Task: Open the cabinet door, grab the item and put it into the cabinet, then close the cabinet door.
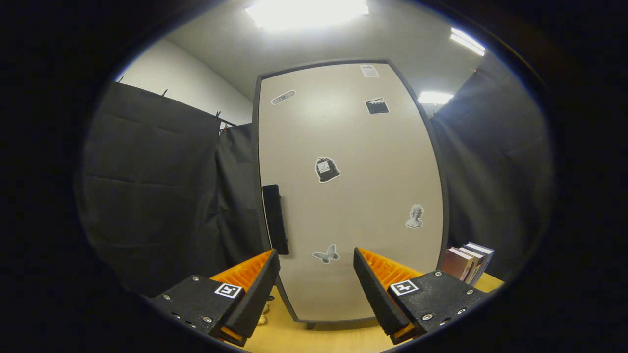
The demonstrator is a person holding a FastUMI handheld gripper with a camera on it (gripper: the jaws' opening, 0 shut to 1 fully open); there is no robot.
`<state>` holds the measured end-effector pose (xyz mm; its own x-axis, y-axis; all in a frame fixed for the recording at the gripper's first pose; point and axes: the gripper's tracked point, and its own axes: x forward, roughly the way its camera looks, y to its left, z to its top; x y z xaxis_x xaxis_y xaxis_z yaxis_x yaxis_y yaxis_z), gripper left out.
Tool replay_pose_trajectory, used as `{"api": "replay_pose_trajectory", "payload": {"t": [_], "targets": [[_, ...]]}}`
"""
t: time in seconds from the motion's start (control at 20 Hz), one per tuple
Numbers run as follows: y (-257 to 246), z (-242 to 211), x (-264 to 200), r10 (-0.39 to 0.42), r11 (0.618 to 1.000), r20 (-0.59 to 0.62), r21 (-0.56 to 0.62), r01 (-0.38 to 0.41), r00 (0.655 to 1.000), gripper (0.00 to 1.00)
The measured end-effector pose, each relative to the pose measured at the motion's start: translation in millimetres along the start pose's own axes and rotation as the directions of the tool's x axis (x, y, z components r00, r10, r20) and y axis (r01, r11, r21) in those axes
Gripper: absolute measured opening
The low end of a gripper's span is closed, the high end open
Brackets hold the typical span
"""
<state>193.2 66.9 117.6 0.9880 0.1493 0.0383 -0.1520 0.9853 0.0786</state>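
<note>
Cabinet door (351,196) shut, flush in its dark frame; nothing opened yet. Dark vertical handle (275,219) near the door's left edge, at mid height. A few small stickers (327,169) scattered over the pale door face, one shaped like a butterfly low down, between the fingers.

Gripper (316,279) with fingers spread apart, holding nothing. Pointed at the lower part of the door, the left finger tip just below the handle in the view, not touching it as far as can be judged.

By judgement, task at its very start: door to open first, then item to grab, to place inside, then door to close. All four steps left. Next move probably toward the handle, a little up and left of the fingers.

Item to be stored not certain. Books (466,262) standing upright beside the cabinet's right side, on the table; possibly the item, but cannot tell. Also something small and pale behind the left finger, too hidden to name.

Table (319,338) of light wood, smooth, carrying the cabinet on short feet.

Around: black cloth (152,196) hung as booth walls on both sides, pinned with clips along the top at the left. White wall above the cloth, grey ceiling, bright ceiling lamps (306,11).
</note>
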Motion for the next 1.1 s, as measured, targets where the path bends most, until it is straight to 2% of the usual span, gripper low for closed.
{"api": "replay_pose_trajectory", "payload": {"t": [0.25, 0.4, 0.6, 0.7, 0.8, 0.85, 1.0, 1.05, 1.1], "targets": [[28, 7, 48, 0.04, 0.999, 0.0, 0.002, -0.04, 0.999, 0.93], [42, 4, 70, 0.056, 0.998, -0.014, -0.042, -0.056, 0.998, 0.94], [55, 6, 95, 0.064, 0.996, -0.019, -0.056, -0.065, 0.998, 0.89], [58, 5, 107, 0.058, 0.995, -0.032, -0.082, -0.06, 0.998, 0.82], [60, -3, 116, 0.043, 0.993, -0.072, -0.103, -0.05, 0.996, 0.71], [61, -8, 118, 0.038, 0.993, -0.097, -0.108, -0.049, 0.995, 0.62], [60, -19, 121, 0.027, 0.992, -0.144, -0.116, -0.044, 0.989, 0.47], [60, -19, 124, 0.02, 0.993, -0.147, -0.114, -0.037, 0.989, 0.35], [61, -21, 123, 0.022, 0.993, -0.153, -0.109, -0.039, 0.988, 0.32]]}}
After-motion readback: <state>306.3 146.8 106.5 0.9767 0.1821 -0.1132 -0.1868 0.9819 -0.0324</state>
